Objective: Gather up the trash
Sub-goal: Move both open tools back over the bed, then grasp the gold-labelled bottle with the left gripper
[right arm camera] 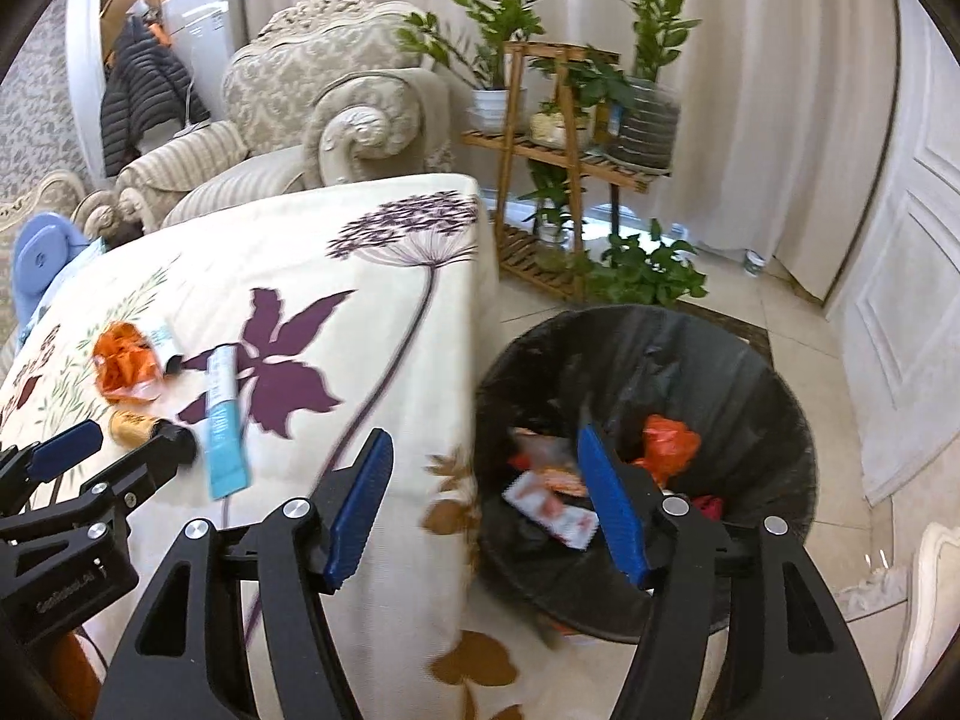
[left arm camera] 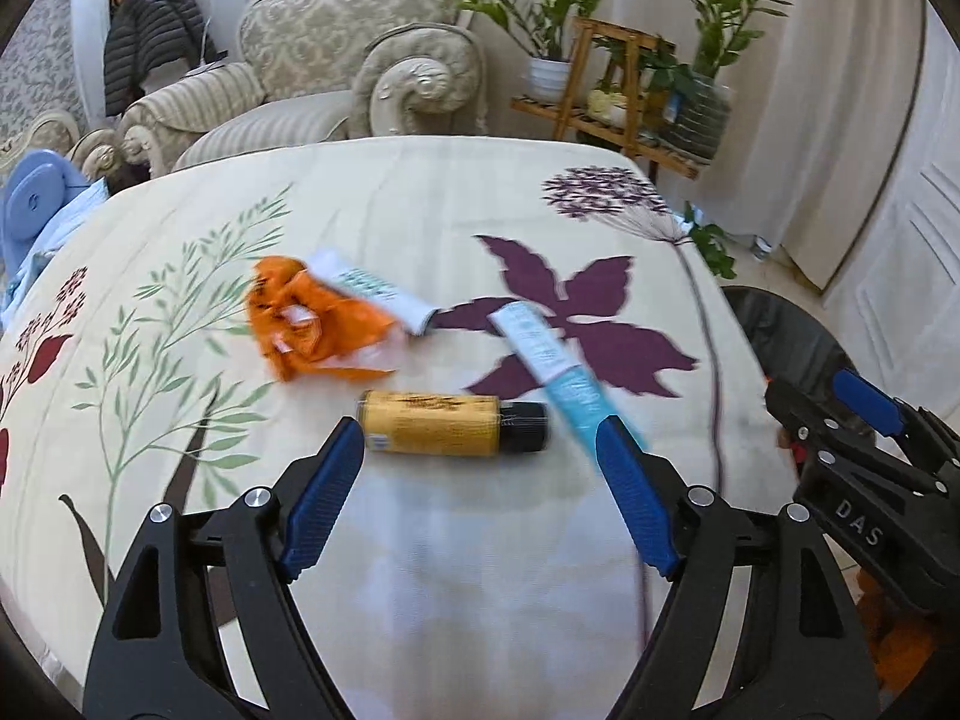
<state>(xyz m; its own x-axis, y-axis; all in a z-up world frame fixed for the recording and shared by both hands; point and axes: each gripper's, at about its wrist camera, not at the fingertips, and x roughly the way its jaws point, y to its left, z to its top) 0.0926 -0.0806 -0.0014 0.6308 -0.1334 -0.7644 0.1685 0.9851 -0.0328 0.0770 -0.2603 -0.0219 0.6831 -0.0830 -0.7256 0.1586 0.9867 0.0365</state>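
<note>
On the flowered tablecloth (left arm camera: 420, 204) lie a yellow bottle with a black cap (left arm camera: 450, 423), an orange crumpled wrapper (left arm camera: 306, 315), a white tube (left arm camera: 375, 294) and a blue-white tube (left arm camera: 552, 366). My left gripper (left arm camera: 480, 426) hangs open just short of the yellow bottle, nothing between its fingers. My right gripper (right arm camera: 480, 444) is open and empty over the table's edge and the black bin (right arm camera: 648, 360), which holds several wrappers, one orange (right arm camera: 669, 444). The right gripper (left arm camera: 840, 414) also shows at the right edge of the left wrist view. The left gripper (right arm camera: 120, 444) also shows at the left of the right wrist view.
An ornate armchair (left arm camera: 360, 60) stands behind the table. A wooden plant stand (right arm camera: 564, 138) with potted plants is past the table's far right corner, by white curtains. The bin stands on tiled floor (right arm camera: 840, 510). A blue object (left arm camera: 36, 204) sits at the table's left.
</note>
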